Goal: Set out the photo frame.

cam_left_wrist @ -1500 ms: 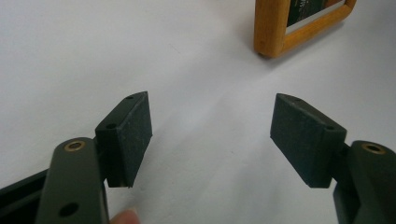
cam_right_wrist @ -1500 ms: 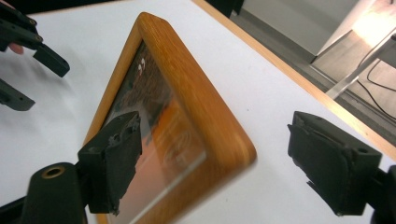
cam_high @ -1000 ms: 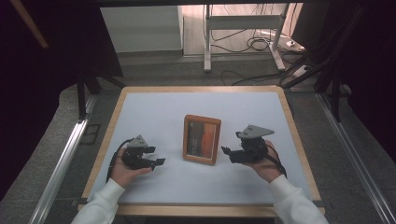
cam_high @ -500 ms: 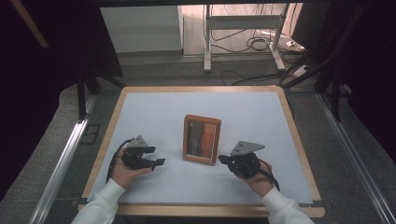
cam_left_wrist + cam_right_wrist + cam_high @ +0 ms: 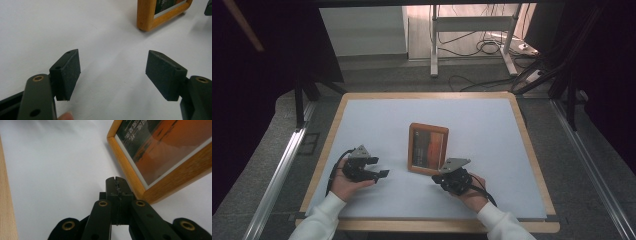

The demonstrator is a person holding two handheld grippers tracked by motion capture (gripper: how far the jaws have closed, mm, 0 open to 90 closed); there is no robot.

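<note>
Closing in on the wooden picture frame (image 5: 428, 148), which stands near the middle of the surface (image 5: 492, 125), the right tool (image 5: 116, 185) has its jaws pressed together, empty, its tip just beside the frame's lower near corner. The left tool (image 5: 112, 72) rests wide open toward the surface's left edge. Judging by this, the next move is nudging or prying at that corner.

White sleeves (image 5: 319, 220), black tools, brass rivets (image 5: 103, 203)

The framed picture (image 5: 162, 152) carries pale lines of print at its top, too blurred to read.
</note>
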